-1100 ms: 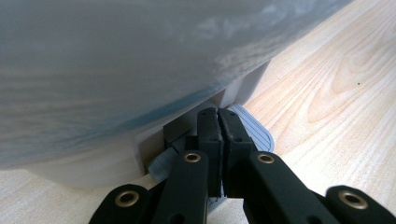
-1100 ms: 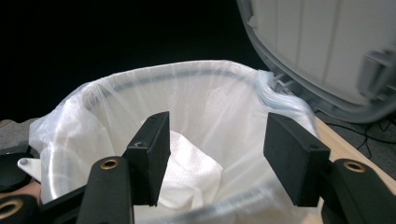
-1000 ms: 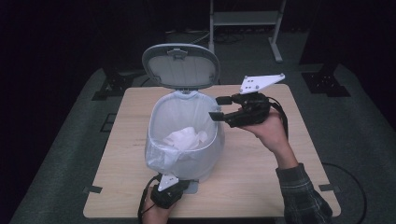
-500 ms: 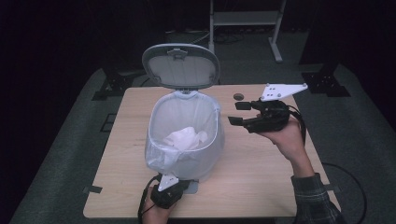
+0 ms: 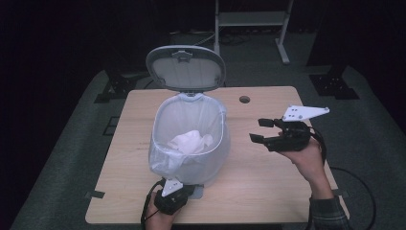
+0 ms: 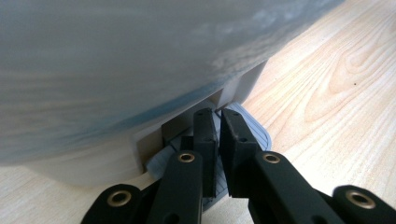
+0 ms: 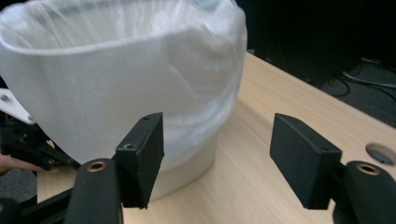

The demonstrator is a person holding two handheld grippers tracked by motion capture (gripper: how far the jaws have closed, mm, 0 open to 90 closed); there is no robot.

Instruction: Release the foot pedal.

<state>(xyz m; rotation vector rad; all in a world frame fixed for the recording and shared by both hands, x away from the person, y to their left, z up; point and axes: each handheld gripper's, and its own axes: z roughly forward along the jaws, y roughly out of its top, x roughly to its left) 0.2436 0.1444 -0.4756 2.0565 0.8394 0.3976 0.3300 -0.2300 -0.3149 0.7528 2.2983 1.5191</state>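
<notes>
- The left gripper (image 6: 217,140) is pressing down on the ribbed grey pedal (image 6: 254,130) at the foot of the bin, its jaws standing almost together with only a thin slit between them and nothing pinched there.
- In the high view that same left gripper (image 5: 184,191) is sitting at the near edge of the table, right against the base of the bin.
- The right gripper (image 7: 224,154) is hanging with its jaws spread wide and nothing between them, facing the bin's side.
- In the high view the right gripper (image 5: 262,130) is hovering above the table (image 5: 268,187), clear of the bin on its right.
- The bin (image 5: 191,160) is standing upright mid-table, lined with a clear bag (image 7: 140,88).
- Crumpled white paper (image 5: 190,142) is lying inside it.
- The lid (image 5: 186,68) is standing raised behind the opening.
</notes>
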